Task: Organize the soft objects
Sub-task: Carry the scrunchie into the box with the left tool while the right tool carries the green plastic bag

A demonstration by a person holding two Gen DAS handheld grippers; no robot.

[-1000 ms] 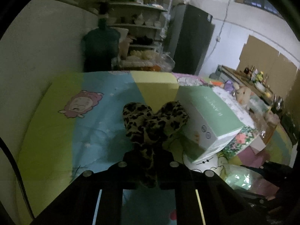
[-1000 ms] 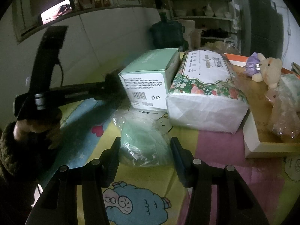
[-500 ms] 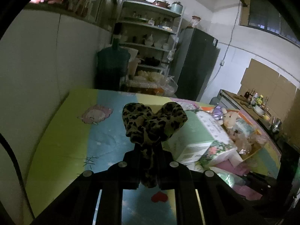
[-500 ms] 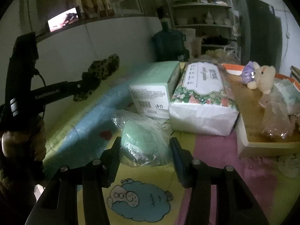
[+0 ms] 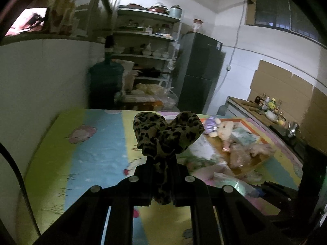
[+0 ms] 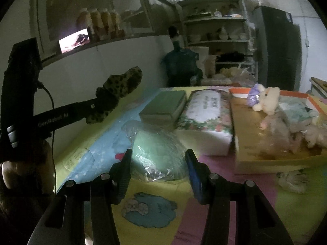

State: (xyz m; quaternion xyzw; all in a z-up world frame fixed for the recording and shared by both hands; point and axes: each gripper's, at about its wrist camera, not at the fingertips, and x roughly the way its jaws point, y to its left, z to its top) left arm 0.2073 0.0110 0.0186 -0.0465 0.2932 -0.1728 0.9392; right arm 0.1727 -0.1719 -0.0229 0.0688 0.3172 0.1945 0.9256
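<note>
My left gripper is shut on a leopard-print soft bow and holds it in the air above the cartoon tablecloth. The right wrist view shows the same bow at the left, clamped in that gripper. My right gripper is shut on a green soft item in a clear plastic bag, with its pads pressing both sides. The bagged item also shows low right in the left wrist view. An orange-rimmed tray at the right holds a cream plush toy and other soft items.
A green box and a floral tissue pack lie side by side just beyond the bagged item, left of the tray. A crumpled scrap lies in front of the tray. A white wall runs along the table's left edge. Shelves and a dark fridge stand behind.
Both grippers have risen with their items still held. The left wrist view has swung right: the green box has left it and the tray of plush toys has come in.
</note>
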